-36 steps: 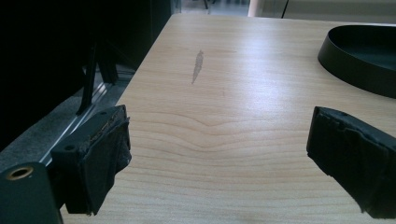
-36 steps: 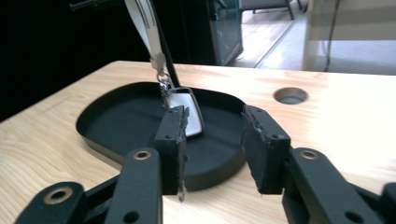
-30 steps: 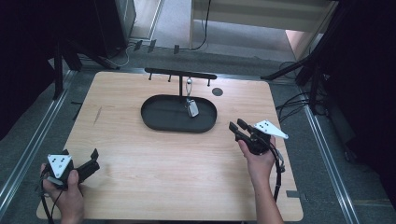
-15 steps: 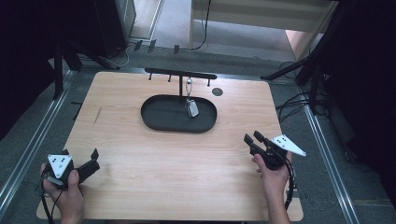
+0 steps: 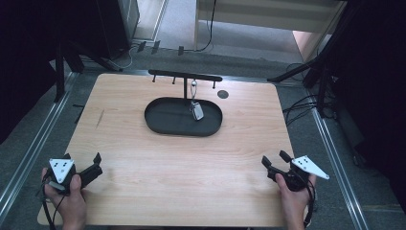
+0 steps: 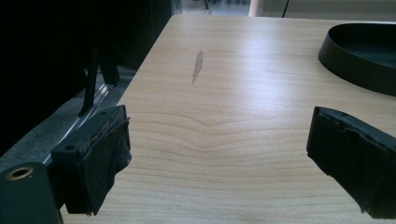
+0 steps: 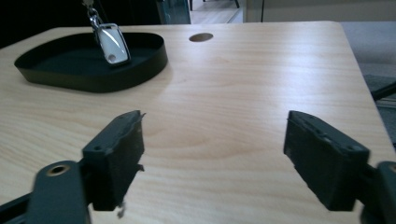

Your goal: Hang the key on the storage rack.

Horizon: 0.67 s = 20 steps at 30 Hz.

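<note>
High view, stock at hand: key fob (image 5: 197, 111) hanging by its ring from the black rack (image 5: 185, 75), resting inside the black tray (image 5: 158, 122) toward the table's (image 5: 143, 191) far edge. Likely light, rigid, smooth-cased; take it across the flat sides, or by the ring. Your right tongs (image 5: 274, 160), near right corner, have just been opening, nothing between them; left tongs (image 5: 82, 161), near left corner, apart, empty. Hook and ring detail too small to read.
</note>
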### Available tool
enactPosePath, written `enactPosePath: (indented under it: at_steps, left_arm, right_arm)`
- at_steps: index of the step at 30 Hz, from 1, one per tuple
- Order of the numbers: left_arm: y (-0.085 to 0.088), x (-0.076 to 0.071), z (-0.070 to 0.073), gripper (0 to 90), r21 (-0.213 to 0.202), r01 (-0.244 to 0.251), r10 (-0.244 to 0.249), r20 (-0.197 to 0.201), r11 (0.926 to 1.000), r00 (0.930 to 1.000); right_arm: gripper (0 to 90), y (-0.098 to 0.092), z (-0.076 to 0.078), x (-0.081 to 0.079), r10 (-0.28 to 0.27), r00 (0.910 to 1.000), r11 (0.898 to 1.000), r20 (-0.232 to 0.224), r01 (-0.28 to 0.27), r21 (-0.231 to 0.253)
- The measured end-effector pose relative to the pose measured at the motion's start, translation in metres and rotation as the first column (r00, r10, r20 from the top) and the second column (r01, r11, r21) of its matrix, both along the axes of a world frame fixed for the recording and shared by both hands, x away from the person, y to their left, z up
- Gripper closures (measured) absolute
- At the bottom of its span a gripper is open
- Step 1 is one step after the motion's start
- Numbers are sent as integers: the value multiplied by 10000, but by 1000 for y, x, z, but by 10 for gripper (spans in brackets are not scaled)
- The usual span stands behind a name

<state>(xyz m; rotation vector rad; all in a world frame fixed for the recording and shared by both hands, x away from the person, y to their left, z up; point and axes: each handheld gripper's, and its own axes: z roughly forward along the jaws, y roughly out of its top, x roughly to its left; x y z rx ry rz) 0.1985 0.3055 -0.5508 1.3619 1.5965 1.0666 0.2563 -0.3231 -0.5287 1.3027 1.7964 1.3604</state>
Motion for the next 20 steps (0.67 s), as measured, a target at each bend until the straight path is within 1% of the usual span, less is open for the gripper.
enactPosePath:
  at_steps: [2,4,7,10,15,17,20]
  left_arm:
    - [0,0,0,61,-4,-2,2,3,10000,10000]
    - [0,0,0,61,14,-8,8,2,10000,10000]
    - [0,0,0,61,11,-9,9,-4,10000,10000]
    - [0,0,0,61,7,-7,7,-4,10000,10000]
    - [0,0,0,61,-22,-1,1,6,10000,10000]
    - [0,0,0,61,-33,-3,3,-3,10000,10000]
    - [0,0,0,61,-17,-13,13,15,10000,10000]
  right_arm:
    - [150,-5,-2,-5,-138,9999,9998,-27,138,-140]
    - [150,-10,-4,-9,-390,9992,9991,-9,389,-170]
    - [149,-18,-6,-15,-863,9963,9961,29,863,-190]
    - [149,-23,-9,-20,-1123,9937,9933,42,1124,-280]
    - [153,-27,-15,-22,-1393,9902,9903,-27,1393,-5]
    - [157,-28,-15,-22,-1492,9888,9888,48,1492,36]
    - [157,-28,-14,-23,-1494,9888,9887,60,1493,96]
